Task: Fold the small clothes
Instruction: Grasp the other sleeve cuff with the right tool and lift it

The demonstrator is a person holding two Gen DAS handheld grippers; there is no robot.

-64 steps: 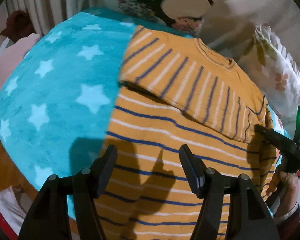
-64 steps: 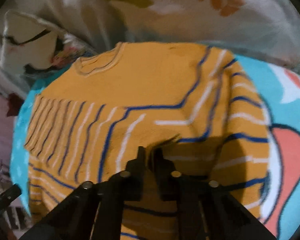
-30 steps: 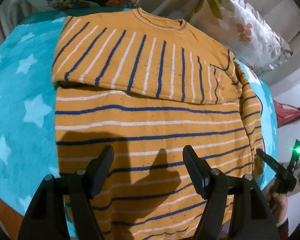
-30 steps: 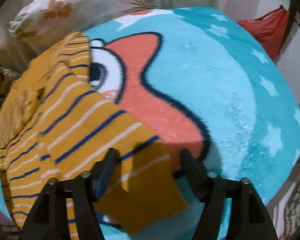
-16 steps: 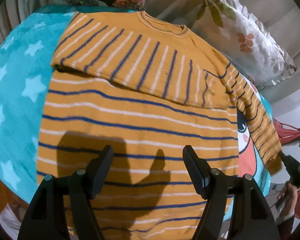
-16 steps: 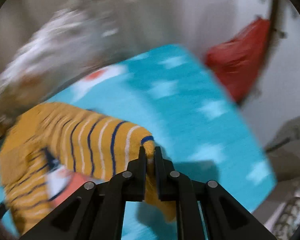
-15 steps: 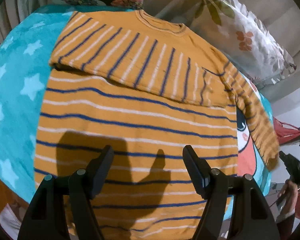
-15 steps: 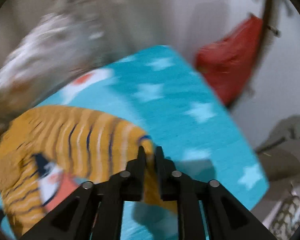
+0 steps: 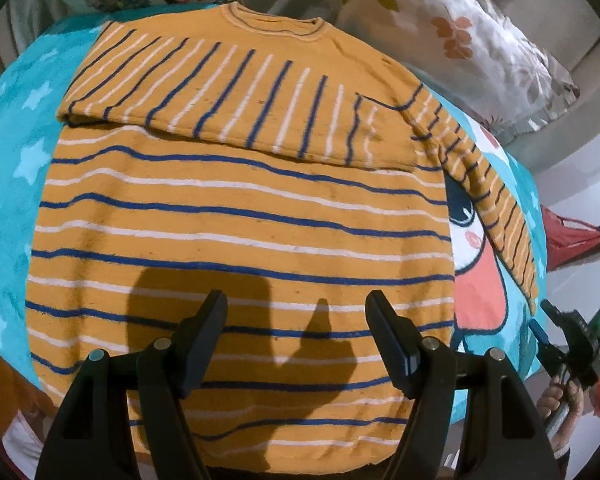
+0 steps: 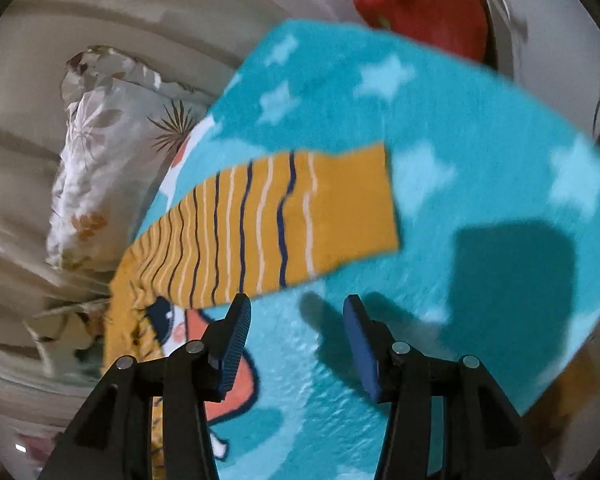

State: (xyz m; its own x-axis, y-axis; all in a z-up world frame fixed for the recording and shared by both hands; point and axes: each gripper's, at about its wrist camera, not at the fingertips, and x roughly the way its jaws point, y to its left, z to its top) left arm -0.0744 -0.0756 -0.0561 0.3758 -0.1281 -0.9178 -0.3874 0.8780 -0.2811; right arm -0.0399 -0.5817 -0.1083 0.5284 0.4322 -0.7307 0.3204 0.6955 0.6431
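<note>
An orange sweater (image 9: 240, 216) with blue and white stripes lies flat on a turquoise star blanket (image 9: 8, 148). One sleeve is folded across its chest. The other sleeve (image 9: 488, 200) stretches out straight to the right. My left gripper (image 9: 296, 336) hovers open over the sweater's lower body with nothing between its fingers. In the right wrist view the stretched sleeve (image 10: 276, 224) lies flat on the blanket (image 10: 460, 160), its cuff just beyond my right gripper (image 10: 296, 340). The right jaws are opening and nothing is between them. The right gripper (image 9: 560, 340) also shows at the blanket's right edge.
Floral pillows (image 9: 460, 40) sit behind the sweater against the wall. A red cloth (image 10: 420, 0) hangs beyond the blanket's far edge. A cartoon face (image 10: 172, 316) is printed on the blanket under the sleeve. A hand (image 9: 560, 400) holds the right gripper.
My right gripper pulled the sleeve out sideways while shut on its cuff, then let it go; the sleeve now lies flat. The left gripper drifted over the sweater and stayed open.
</note>
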